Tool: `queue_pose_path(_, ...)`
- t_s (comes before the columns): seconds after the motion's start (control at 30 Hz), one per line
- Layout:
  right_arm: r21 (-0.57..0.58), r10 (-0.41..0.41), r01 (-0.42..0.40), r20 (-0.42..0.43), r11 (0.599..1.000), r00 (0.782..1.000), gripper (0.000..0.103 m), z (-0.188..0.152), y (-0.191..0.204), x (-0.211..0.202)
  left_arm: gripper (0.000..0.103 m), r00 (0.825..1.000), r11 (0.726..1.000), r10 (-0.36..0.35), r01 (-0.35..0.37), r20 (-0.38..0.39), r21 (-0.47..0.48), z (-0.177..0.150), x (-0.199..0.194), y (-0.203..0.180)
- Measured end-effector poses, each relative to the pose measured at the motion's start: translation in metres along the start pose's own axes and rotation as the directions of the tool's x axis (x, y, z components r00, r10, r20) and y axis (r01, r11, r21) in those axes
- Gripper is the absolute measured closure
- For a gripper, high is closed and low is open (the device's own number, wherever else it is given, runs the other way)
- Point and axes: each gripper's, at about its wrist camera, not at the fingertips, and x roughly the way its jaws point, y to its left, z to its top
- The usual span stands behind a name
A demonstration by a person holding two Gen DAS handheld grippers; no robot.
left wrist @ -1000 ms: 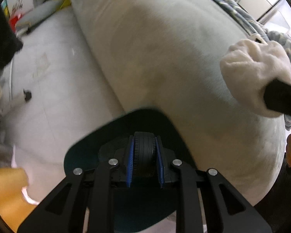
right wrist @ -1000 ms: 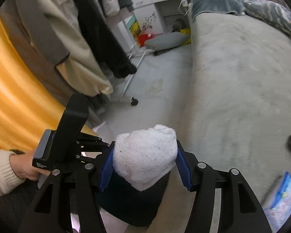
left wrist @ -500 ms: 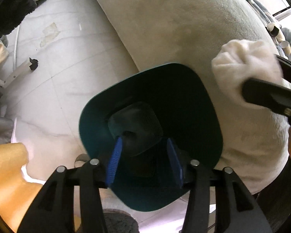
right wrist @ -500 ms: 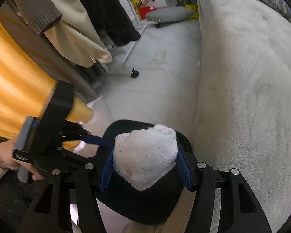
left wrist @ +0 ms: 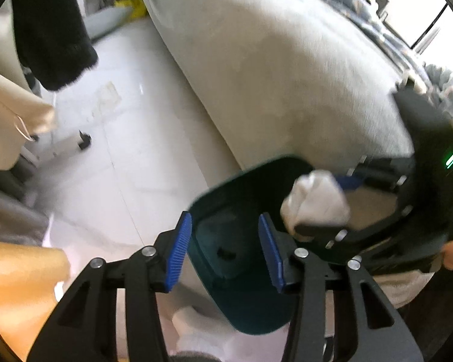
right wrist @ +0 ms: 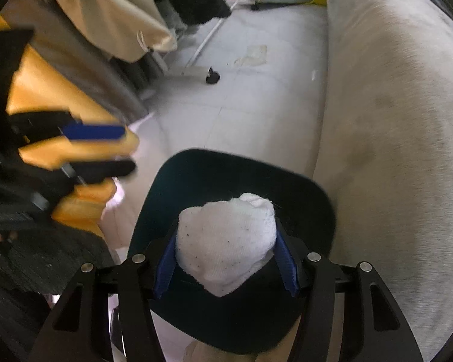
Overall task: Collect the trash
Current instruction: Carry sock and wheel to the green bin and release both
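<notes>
right gripper [right wrist: 226, 267]: clamped on white wad [right wrist: 226, 244], pads pressing both sides
wad place: right over open dark bin [right wrist: 305, 187], bin sits on floor against grey sofa [right wrist: 392, 120] side
left gripper [left wrist: 225, 250]: nothing between the pads, jaws closing slightly, hovering over bin's 9 o'clock rim
risk 1: wad looks soft and springy; letting go near the rim could bounce it onto pale floor [left wrist: 130, 138]
risk 2: both grippers crowd the bin mouth, a knock could tip the bin
risk 3: fibres may snag on ribbed pads, wad hangs instead of dropping
</notes>
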Motion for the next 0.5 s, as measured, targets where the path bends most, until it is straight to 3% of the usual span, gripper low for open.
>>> queue_pose_path(0.27, -0.036, -0.032, 0.03, -0.077, 0.999, 0.997, 0.044, -0.008, 0.01, 0.023, 0.068, 0.981, 0.999, 0.024, -0.029, 0.194, 0.019, 0.015, -0.035, 0.002)
queue_pose_path(0.5, -0.064, -0.105, 0.1, -0.07, 0.993, 0.992, 0.044, -0.011, 0.014, 0.014, 0.068, 0.943, 0.999, -0.008, -0.004, 0.332, 0.035, 0.029, -0.067, -0.016)
